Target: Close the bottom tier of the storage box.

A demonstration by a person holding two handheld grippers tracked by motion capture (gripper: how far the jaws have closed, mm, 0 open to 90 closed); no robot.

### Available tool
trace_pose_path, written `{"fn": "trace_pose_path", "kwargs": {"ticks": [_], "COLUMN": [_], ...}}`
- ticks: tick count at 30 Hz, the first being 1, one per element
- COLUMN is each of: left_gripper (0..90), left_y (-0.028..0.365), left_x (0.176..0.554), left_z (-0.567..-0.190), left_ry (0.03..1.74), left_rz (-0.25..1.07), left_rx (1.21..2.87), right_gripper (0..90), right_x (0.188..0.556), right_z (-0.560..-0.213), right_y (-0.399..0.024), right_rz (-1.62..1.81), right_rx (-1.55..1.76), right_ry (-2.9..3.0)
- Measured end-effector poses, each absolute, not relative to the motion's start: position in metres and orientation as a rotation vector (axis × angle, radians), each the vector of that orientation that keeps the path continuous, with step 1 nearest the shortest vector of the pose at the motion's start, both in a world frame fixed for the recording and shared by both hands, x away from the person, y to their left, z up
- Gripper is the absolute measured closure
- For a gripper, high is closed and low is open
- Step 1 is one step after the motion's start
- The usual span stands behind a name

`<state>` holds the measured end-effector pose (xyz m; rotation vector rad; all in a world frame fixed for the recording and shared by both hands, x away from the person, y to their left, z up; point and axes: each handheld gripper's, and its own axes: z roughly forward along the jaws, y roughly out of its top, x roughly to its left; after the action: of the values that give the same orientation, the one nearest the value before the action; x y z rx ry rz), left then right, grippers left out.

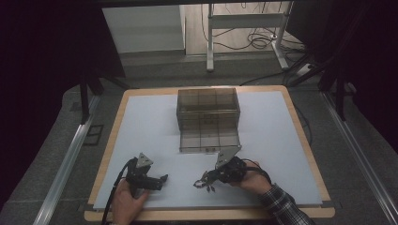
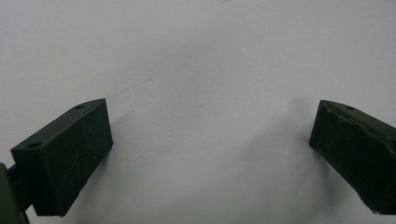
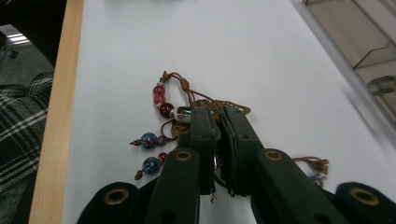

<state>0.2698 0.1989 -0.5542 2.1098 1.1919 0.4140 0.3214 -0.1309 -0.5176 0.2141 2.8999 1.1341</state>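
A brown cord bracelet (image 3: pixel 161 100) with red and blue beads lies on the white table top (image 3: pixel 140 42), near the front edge. My right gripper (image 3: pixel 218 114) is shut on the bracelet's cord, the two jaws almost touching with the cord pinched between them; several beads spread out to the left of the jaws. In the high view my right gripper (image 1: pixel 209 178) points left with the bracelet (image 1: pixel 202 184) at its tips. My left gripper (image 1: pixel 162 180) rests at the front left, pointing right. It stands open (image 2: pixel 210 135) over bare table, with nothing between its fingers.
A clear smoky plastic organizer box (image 1: pixel 208 119) with compartments stands at the middle back of the table; its corner (image 3: pixel 355 37) shows near my right gripper. The wooden table edge (image 3: pixel 56 116) and a plaid sleeve (image 3: pixel 18 126) lie close by.
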Motion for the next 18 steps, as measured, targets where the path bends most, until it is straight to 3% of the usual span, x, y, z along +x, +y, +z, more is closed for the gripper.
{"fn": "trace_pose_path", "kwargs": {"ticks": [18], "left_gripper": [0.0], "left_y": [0.199], "left_x": [0.27], "left_z": [-0.554], "left_ry": [1.194], "left_rz": [0.415], "left_rx": [2.103], "right_gripper": [82.8], "right_x": [0.329], "right_z": [-0.499], "right_y": [-0.136], "right_rz": [1.189], "right_rx": [0.28], "right_ry": [2.824]}}
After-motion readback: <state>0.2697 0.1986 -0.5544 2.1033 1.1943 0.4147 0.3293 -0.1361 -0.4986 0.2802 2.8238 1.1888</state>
